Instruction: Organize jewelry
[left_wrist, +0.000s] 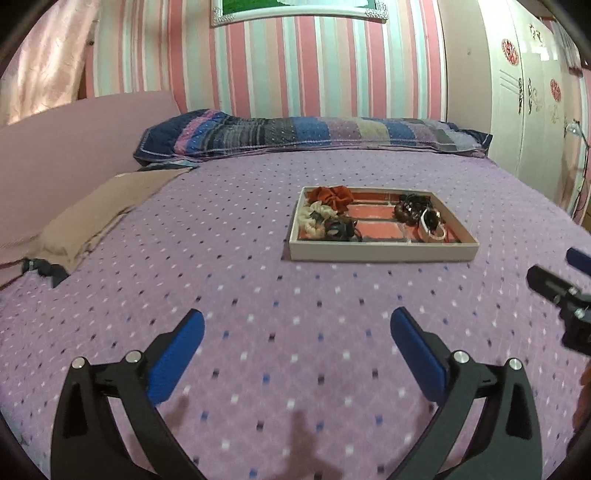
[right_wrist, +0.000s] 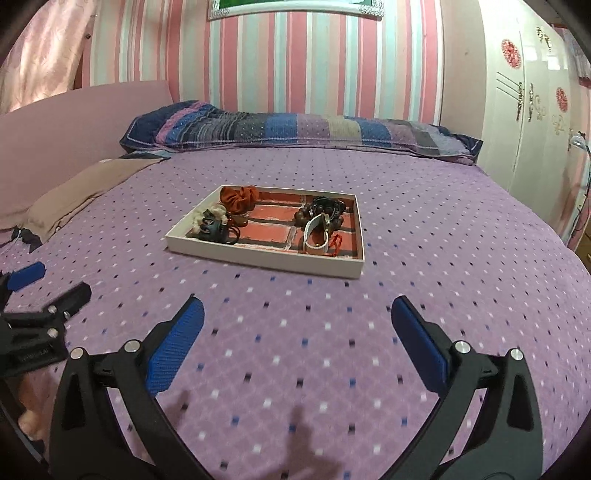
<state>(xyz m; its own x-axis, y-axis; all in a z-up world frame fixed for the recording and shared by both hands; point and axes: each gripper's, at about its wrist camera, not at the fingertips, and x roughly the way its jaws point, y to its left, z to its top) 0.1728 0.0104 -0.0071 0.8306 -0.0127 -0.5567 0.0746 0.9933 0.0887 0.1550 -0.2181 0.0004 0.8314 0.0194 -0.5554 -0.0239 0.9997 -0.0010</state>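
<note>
Now, left tool (left_wrist: 297, 328): spread wide, holding nothing, over the bed (left_wrist: 221, 258).
Tray (left_wrist: 382, 254): mid-bed; scrunchies (left_wrist: 330, 197) left side, beads (left_wrist: 406, 214) and white band (left_wrist: 432, 229) right.
Right tool (right_wrist: 297, 319): spread, empty.
Tip: looks sorted; keep tools clear.

Purple dotted bedspread (left_wrist: 258, 229), striped pillow (left_wrist: 314, 134), white wardrobe (right_wrist: 517, 110)
</note>
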